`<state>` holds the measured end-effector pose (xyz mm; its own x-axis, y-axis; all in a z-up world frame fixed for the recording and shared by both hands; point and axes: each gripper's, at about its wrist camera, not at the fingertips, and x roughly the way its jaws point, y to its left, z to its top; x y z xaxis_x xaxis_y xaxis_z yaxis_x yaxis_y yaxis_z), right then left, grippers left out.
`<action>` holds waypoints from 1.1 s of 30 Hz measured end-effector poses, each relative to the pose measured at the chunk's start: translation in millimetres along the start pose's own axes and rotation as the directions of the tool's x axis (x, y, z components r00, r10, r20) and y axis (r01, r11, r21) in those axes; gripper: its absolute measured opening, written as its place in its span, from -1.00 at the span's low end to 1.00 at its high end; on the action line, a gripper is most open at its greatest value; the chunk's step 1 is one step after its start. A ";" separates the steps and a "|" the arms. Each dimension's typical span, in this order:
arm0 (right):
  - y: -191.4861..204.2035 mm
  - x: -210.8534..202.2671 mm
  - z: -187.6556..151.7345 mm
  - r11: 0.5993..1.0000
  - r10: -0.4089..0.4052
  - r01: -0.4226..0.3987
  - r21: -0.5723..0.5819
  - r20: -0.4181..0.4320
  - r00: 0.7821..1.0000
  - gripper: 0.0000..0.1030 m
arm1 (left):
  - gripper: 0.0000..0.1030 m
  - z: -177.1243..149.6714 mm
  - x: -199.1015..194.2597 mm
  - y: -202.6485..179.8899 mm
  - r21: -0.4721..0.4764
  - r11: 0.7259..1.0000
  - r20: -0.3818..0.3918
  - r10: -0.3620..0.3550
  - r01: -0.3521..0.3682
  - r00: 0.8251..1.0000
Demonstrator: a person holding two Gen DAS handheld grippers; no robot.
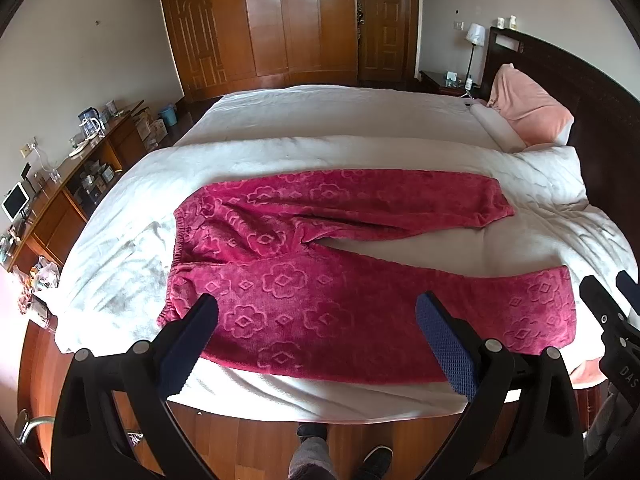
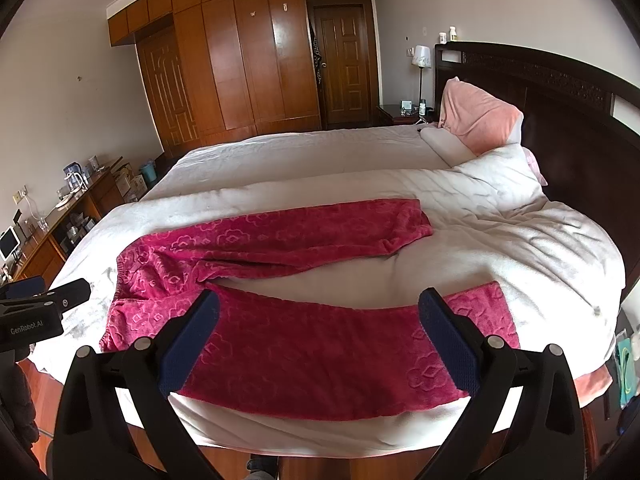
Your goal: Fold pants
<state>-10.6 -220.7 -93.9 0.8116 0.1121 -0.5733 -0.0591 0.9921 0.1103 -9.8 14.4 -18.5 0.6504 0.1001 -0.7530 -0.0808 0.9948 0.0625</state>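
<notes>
Both tools hang spread wide, grasping nothing: the left gripper [image 1: 316, 312] and the right gripper [image 2: 318, 312], each with blue-padded black fingers [image 2: 448, 344] at the bottom of its frame. Beyond them, mid-frame, the magenta fleece pants with an embossed flower pattern [image 1: 320, 264] lie flat on the white quilted bed [image 1: 320, 120], waistband at frame left, legs splayed apart toward the right, nearer leg along the bed's edge.

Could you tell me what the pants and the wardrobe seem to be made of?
Pants: probably plush fleece, matte magenta; the nap is fuzzy, with embossed flower shapes. Wardrobe: apparently wood or wood veneer, glossy brown; its panels show grain and reflect light.
</notes>
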 end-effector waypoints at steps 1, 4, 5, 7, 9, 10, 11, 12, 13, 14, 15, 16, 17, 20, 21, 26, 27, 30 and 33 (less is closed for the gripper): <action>0.2 0.2 0.1 1.000 0.000 0.000 0.000 -0.001 1.000 0.95 | 0.91 -0.1 0.3 0.1 0.000 1.000 -0.001 0.001 -0.001 1.000; -2.8 0.2 -2.9 1.000 0.002 -0.002 0.001 -0.007 1.000 0.95 | 0.91 -1.0 1.4 -0.2 0.000 1.000 -0.008 0.005 -0.005 1.000; -4.1 0.3 -3.7 1.000 0.002 -0.002 0.001 -0.009 1.000 0.95 | 0.91 -0.8 2.1 -0.7 -0.001 1.000 -0.011 0.006 -0.006 1.000; -7.2 0.8 -4.5 1.000 0.002 -0.002 0.002 -0.014 1.000 0.95 | 0.91 -2.0 2.7 -1.3 -0.003 1.000 -0.015 0.007 -0.007 1.000; -10.3 1.0 -5.9 1.000 0.000 0.000 0.003 -0.019 1.000 0.95 | 0.91 -1.8 3.9 -3.0 -0.002 1.000 -0.019 0.009 -0.009 1.000; -12.3 1.3 -6.6 1.000 0.000 0.001 0.004 -0.022 1.000 0.95 | 0.91 -2.5 4.4 -3.6 -0.002 1.000 -0.021 0.011 -0.011 1.000; -14.4 1.8 -7.2 1.000 -0.001 0.001 0.006 -0.026 1.000 0.95 | 0.91 -2.7 4.8 -4.5 -0.002 1.000 -0.024 0.012 -0.012 1.000; -14.1 4.0 -6.0 1.000 0.000 0.001 0.005 -0.030 1.000 0.95 | 0.91 -2.7 5.5 -5.8 -0.001 1.000 -0.028 0.015 -0.015 1.000; -14.6 6.2 -5.2 1.000 -0.001 0.001 0.004 -0.032 0.999 0.95 | 0.91 -3.4 6.4 -5.9 0.001 1.000 -0.031 0.018 -0.018 0.999; -15.7 8.1 -5.3 1.000 -0.002 0.003 0.003 -0.033 0.999 0.95 | 0.91 -4.0 7.8 -6.0 0.003 1.000 -0.035 0.023 -0.023 0.999; -17.0 11.4 -5.4 1.000 -0.004 0.004 0.004 -0.037 0.999 0.95 | 0.91 -4.3 9.7 -5.6 0.006 1.000 -0.039 0.028 -0.028 0.999; -17.2 16.0 -5.1 1.000 -0.007 0.007 0.008 -0.044 0.999 0.95 | 0.91 -4.5 12.1 -5.1 0.009 0.999 -0.045 0.034 -0.034 0.998; -18.4 21.7 -5.0 1.000 -0.010 0.011 0.017 -0.056 0.998 0.95 | 0.91 -4.5 16.3 -4.0 0.010 0.999 -0.057 0.040 -0.039 0.998; -20.7 36.6 -1.9 0.999 -0.012 0.015 0.035 -0.077 0.997 0.95 | 0.91 1.8 32.0 2.7 0.006 0.999 -0.081 0.050 -0.050 0.995; -21.0 43.6 0.4 0.999 -0.021 0.024 0.039 -0.078 0.997 0.95 | 0.91 6.2 39.4 5.5 0.006 0.999 -0.085 0.051 -0.051 0.995; -21.9 84.6 14.9 0.995 -0.059 0.068 0.070 -0.120 0.991 0.95 | 0.91 33.8 87.2 17.0 0.015 0.999 -0.115 0.040 -0.039 0.993; -20.7 95.4 19.2 0.995 -0.063 0.073 0.071 -0.134 0.989 0.95 | 0.91 40.5 97.7 21.0 0.010 0.999 -0.123 0.036 -0.035 0.992; -17.3 128.1 33.1 0.991 -0.102 0.113 0.065 -0.158 0.982 0.95 | 0.91 62.9 137.2 37.4 -0.008 0.999 -0.163 0.033 -0.035 0.986; -15.5 164.8 45.5 0.986 -0.115 0.136 0.099 -0.196 0.974 0.95 | 0.91 83.2 176.5 56.0 -0.017 0.998 -0.193 0.055 -0.060 0.980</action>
<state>150.5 -220.1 -153.1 0.6836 0.0060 -0.7298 0.1097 0.9878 0.1109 163.3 89.5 -93.3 0.4866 0.1491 -0.8608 -0.1321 0.9866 0.0961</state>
